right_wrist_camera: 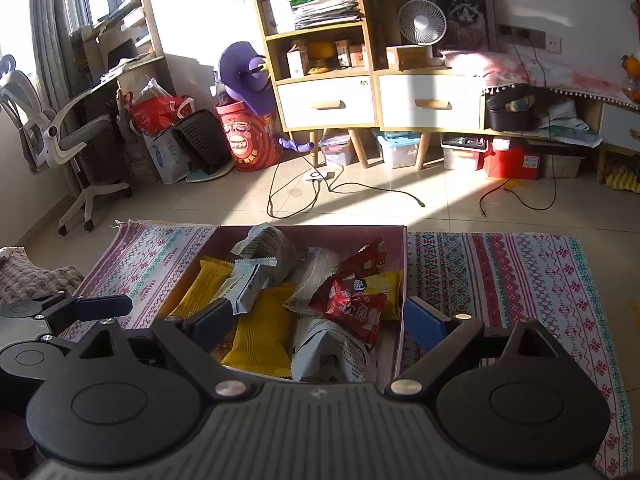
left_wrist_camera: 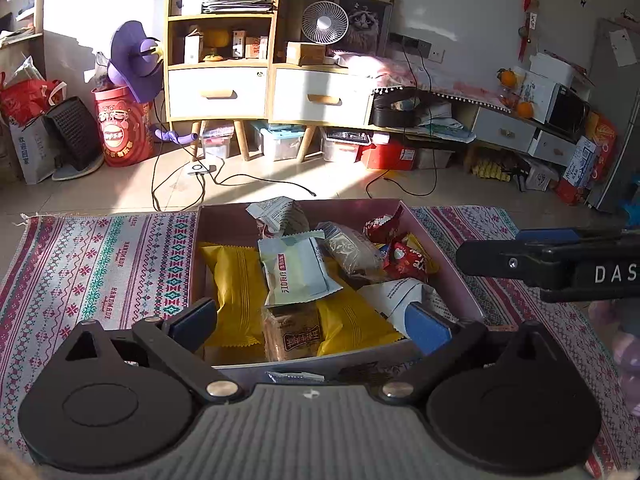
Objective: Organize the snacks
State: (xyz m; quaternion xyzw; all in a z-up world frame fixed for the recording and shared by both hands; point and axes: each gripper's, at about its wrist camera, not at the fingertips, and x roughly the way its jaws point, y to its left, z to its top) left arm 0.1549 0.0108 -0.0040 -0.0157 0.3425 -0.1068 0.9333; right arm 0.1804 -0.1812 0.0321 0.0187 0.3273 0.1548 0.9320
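Observation:
A pink box (left_wrist_camera: 224, 216) on a patterned cloth holds several snack packets: yellow packets (left_wrist_camera: 236, 280), a white and blue packet (left_wrist_camera: 296, 272), a brown cake packet (left_wrist_camera: 294, 332), red packets (left_wrist_camera: 404, 260) and white packets (left_wrist_camera: 400, 296). My left gripper (left_wrist_camera: 314, 322) is open and empty, its fingers spread over the box's near part. My right gripper (right_wrist_camera: 320, 324) is open and empty over the same box (right_wrist_camera: 396, 280), one finger inside and one outside the right wall. The right gripper's finger also shows at the right of the left wrist view (left_wrist_camera: 520, 260).
The patterned cloth (left_wrist_camera: 100, 264) spreads on both sides of the box. One small packet (left_wrist_camera: 296, 377) lies on the cloth in front of the box. Beyond are a tiled floor with cables (left_wrist_camera: 224, 180), wooden cabinets (left_wrist_camera: 218, 92) and an office chair (right_wrist_camera: 60, 136).

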